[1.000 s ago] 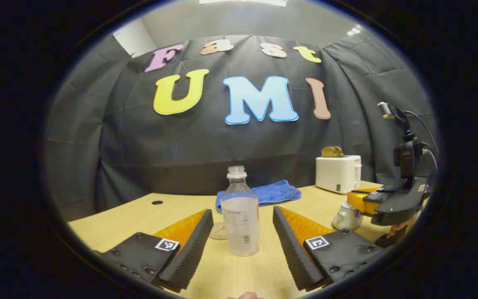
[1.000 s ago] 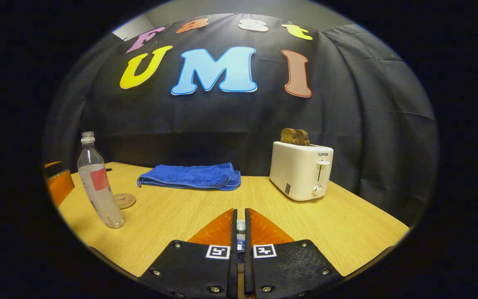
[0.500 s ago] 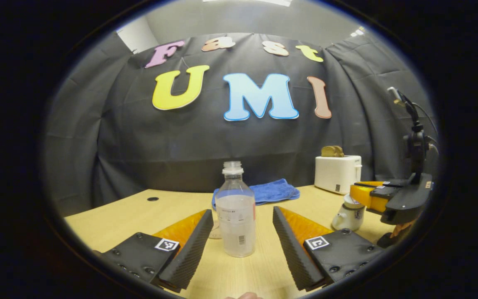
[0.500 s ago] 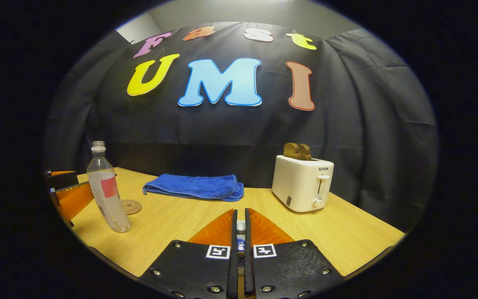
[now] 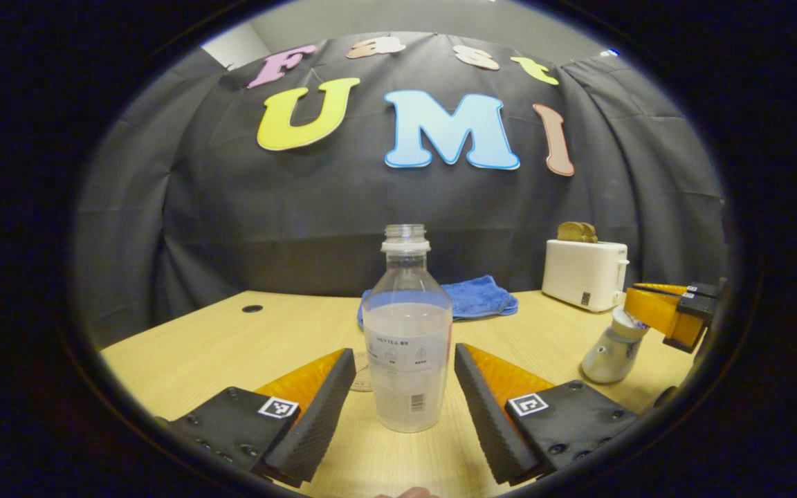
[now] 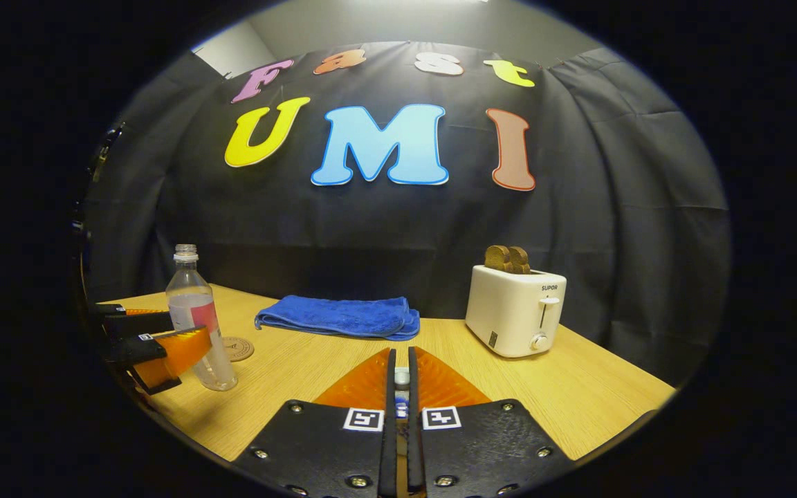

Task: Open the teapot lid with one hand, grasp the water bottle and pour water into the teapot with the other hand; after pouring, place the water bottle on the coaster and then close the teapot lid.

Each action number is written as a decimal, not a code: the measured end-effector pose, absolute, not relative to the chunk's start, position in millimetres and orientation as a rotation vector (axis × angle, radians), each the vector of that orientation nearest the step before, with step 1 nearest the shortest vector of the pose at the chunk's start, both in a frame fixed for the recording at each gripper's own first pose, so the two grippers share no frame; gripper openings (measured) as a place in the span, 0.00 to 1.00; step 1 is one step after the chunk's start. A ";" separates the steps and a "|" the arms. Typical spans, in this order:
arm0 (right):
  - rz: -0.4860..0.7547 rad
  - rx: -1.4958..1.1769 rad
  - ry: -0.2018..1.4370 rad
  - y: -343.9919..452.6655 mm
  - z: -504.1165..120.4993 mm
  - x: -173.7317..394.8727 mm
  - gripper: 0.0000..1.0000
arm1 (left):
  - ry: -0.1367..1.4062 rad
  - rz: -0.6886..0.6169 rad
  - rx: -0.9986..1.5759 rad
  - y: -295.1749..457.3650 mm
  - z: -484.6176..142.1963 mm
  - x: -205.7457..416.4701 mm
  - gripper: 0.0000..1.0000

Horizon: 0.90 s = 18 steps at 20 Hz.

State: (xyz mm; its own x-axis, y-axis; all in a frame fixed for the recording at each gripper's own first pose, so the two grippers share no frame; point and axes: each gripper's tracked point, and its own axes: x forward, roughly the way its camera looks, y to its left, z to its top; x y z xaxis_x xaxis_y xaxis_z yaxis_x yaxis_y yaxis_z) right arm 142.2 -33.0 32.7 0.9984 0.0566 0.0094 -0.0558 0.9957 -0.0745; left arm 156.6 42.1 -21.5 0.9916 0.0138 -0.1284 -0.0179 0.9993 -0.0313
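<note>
The left tool (image 5: 404, 394) stands open around the upright water bottle (image 5: 407, 332), untouching; the right tool (image 6: 400, 387) grips the teapot lid (image 6: 402, 377), lifted off the teapot (image 5: 609, 353).

Your left claw (image 5: 404, 404) stands wide, the bottle (image 5: 407, 339) upright between its fingers with a gap on each side. Bare surface (image 5: 232, 339) lies open to the left. Rightward the teapot (image 5: 609, 353) and right claw (image 5: 661, 315) stand in the way (towel (image 5: 474, 297) and toaster (image 5: 585, 273) farther back).
</note>
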 end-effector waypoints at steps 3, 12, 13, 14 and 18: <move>0.064 -0.069 -0.008 -32.3 31.9 140.8 0.06 | 0.135 0.018 -0.030 42.9 -22.2 167.1 0.99; 0.086 -0.079 -0.014 -28.2 33.5 132.2 0.06 | 0.130 0.006 -0.043 43.7 -20.4 187.0 0.89; 0.090 -0.080 -0.018 -27.0 35.3 129.9 0.06 | 0.136 0.016 -0.037 45.6 -21.6 184.6 0.88; 0.095 -0.080 -0.021 -24.8 36.4 127.9 0.06 | 0.138 0.030 -0.030 49.5 -20.6 181.5 0.87; 0.110 -0.102 -0.032 -17.3 41.0 107.7 0.06 | 0.126 0.031 -0.009 49.4 -8.6 175.6 0.86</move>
